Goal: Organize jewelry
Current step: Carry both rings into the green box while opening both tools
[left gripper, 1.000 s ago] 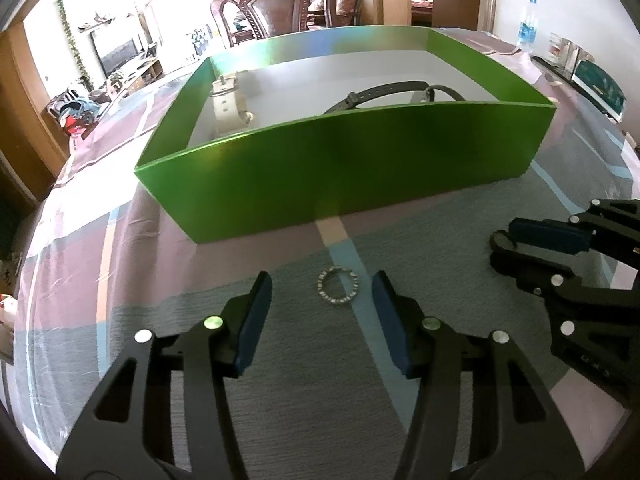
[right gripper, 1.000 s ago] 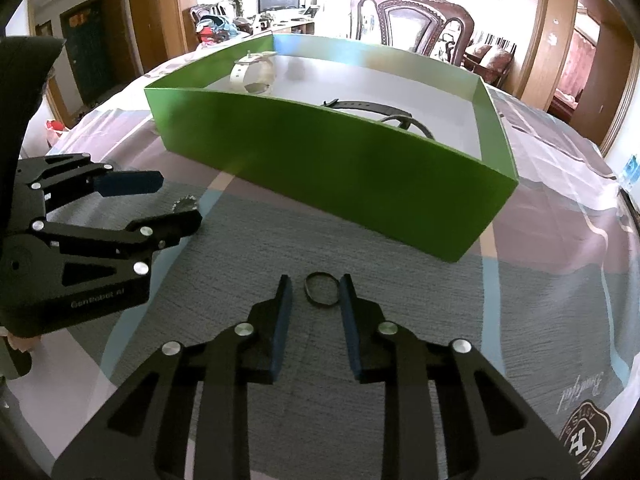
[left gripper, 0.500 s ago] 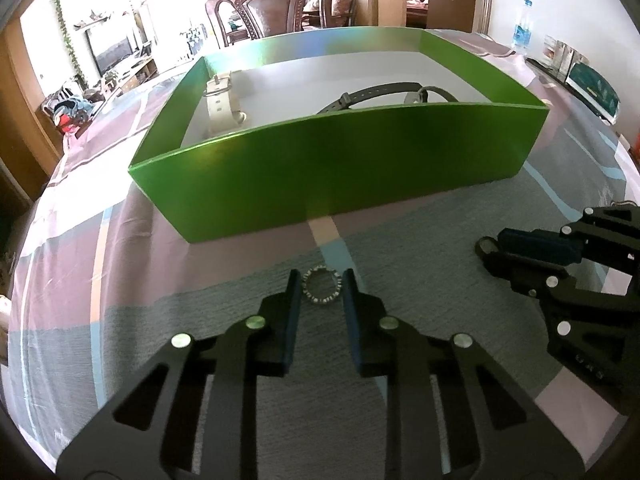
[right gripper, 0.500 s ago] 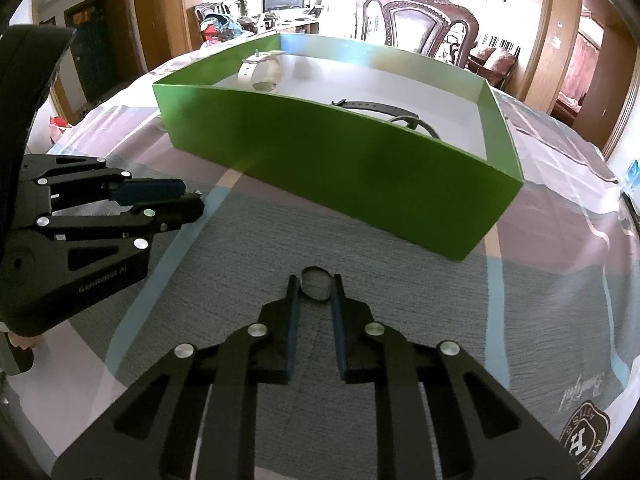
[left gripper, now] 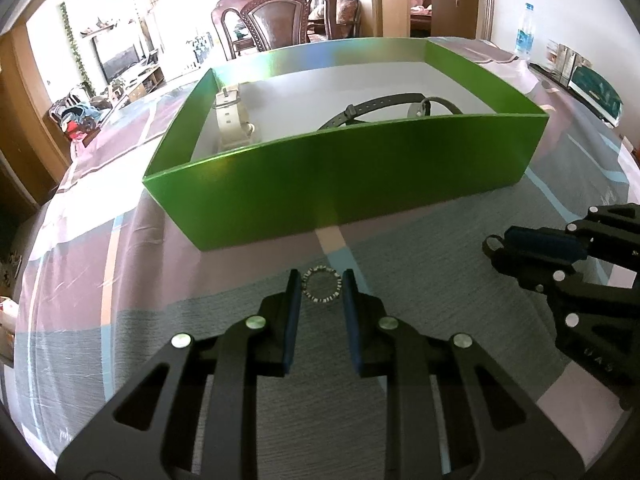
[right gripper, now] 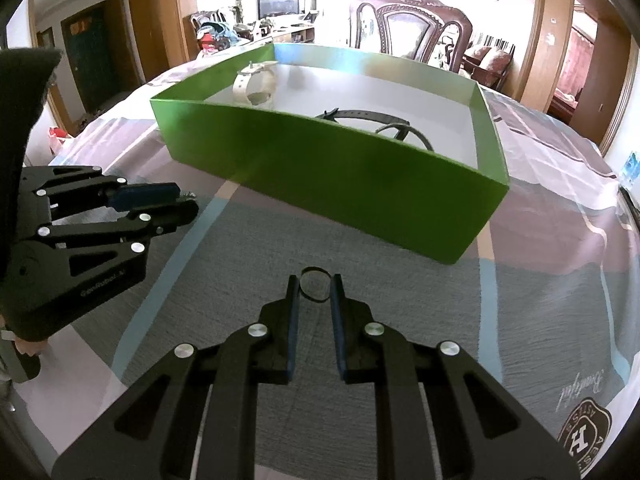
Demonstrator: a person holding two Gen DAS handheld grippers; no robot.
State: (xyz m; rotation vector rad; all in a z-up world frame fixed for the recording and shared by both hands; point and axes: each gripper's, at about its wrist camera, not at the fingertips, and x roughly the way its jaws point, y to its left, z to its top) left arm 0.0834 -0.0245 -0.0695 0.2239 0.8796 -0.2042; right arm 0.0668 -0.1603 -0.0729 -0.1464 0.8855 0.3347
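My left gripper (left gripper: 321, 289) is shut on a beaded ring bracelet (left gripper: 322, 278), held just above the tablecloth in front of the green box (left gripper: 344, 184). My right gripper (right gripper: 315, 290) is shut on a thin black ring (right gripper: 315, 268), also lifted a little in front of the box (right gripper: 336, 176). The box holds a cream watch (left gripper: 232, 122) at its left and a dark grey watch (left gripper: 384, 106) at its right; both also show in the right wrist view, cream (right gripper: 256, 84) and dark (right gripper: 376, 120). Each gripper appears in the other's view: right (left gripper: 496, 246), left (right gripper: 188, 208).
The table carries a plaid pink, grey and blue cloth (left gripper: 120, 280). A carved wooden chair (left gripper: 276, 16) stands behind the box. A water bottle (left gripper: 523, 28) and boxes (left gripper: 592, 88) sit at the far right table edge.
Both grippers closed: the left on the beaded bracelet, the right on the black ring. Both then rose slightly off the cloth with their rings.
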